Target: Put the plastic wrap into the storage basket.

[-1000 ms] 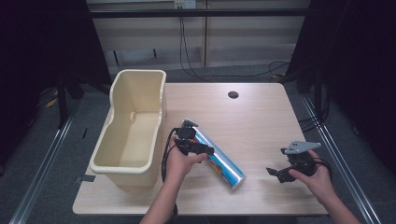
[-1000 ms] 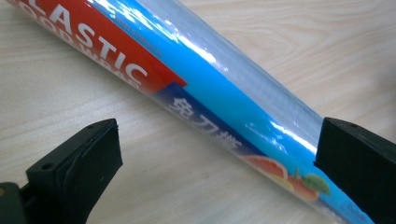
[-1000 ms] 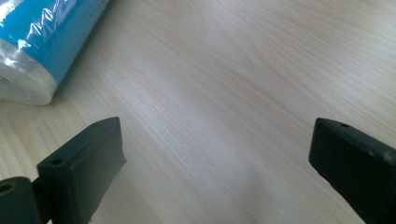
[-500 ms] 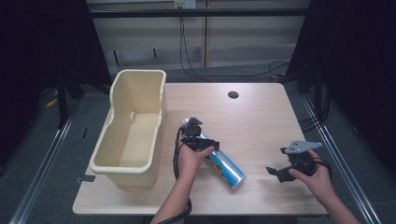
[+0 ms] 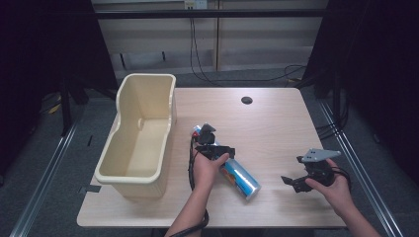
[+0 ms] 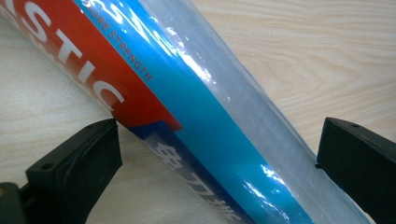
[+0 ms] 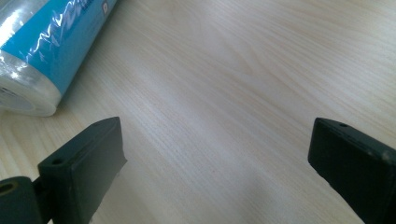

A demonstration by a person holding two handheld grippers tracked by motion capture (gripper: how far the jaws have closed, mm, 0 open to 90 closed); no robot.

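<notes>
- Left claw [image 5: 213, 148] is hovering spread, its jaws straddling the roll [image 6: 196, 121] without pinching.
- The roll is lying on the desk [image 5: 276, 128], long axis diagonal.
- Right claw [image 5: 295, 181] is waiting spread, farther off beside the roll's end.

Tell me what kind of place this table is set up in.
Probably a lab or studio for recording demonstrations, not a home. Black curtains hang on both sides, loose cables run along the back wall, and metal rails line the floor beside the wooden table.
</notes>
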